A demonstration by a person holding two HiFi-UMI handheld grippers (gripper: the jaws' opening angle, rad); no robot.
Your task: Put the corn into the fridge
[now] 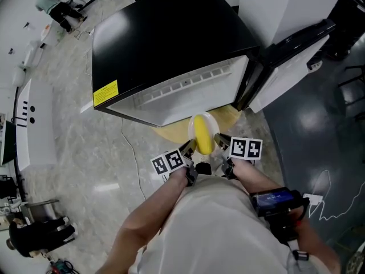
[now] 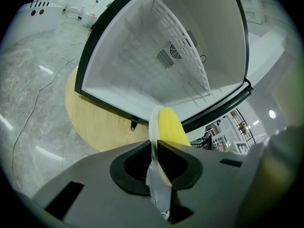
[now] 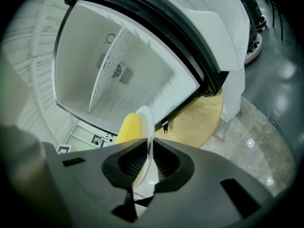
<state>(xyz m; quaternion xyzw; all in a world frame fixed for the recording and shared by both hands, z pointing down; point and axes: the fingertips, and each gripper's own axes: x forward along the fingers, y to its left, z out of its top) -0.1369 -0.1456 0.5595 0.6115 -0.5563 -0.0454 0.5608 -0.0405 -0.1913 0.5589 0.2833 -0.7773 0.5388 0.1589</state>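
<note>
Corn: a yellow cob (image 1: 202,135) lying lengthwise on a small white plate (image 1: 209,118), held in the air just in front of the open fridge and not yet inside it.
Plate: carried between the two tools, one on each side of its rim; in the gripper views it shows edge-on with the cob rising beside it.
Left gripper: (image 1: 189,147) its dark pads are pinched on the plate's left rim; in its own view the thin white edge (image 2: 153,127) stands squeezed between them, the cob (image 2: 171,127) just to the right.
Right gripper: (image 1: 219,140) likewise clamped on the plate's right rim; in its view the white edge (image 3: 146,122) sits between the pads and the cob (image 3: 129,127) is just to the left.
Marker cubes: one on each tool, close to the person's hands (image 1: 170,163) (image 1: 246,148).
Fridge: a black box (image 1: 171,44) with a white inside, standing on a round wooden board (image 1: 170,132).
Fridge door: (image 1: 291,67) swung wide open to the right.
Inside: a white wire shelf (image 2: 183,46) and a round vent on the back wall (image 2: 176,52); I see nothing stored on the parts in view.
Fridge side: bears a yellow label (image 1: 105,93).
Floor: pale marbled tiles with a thin cable (image 1: 137,170) trailing across.
</note>
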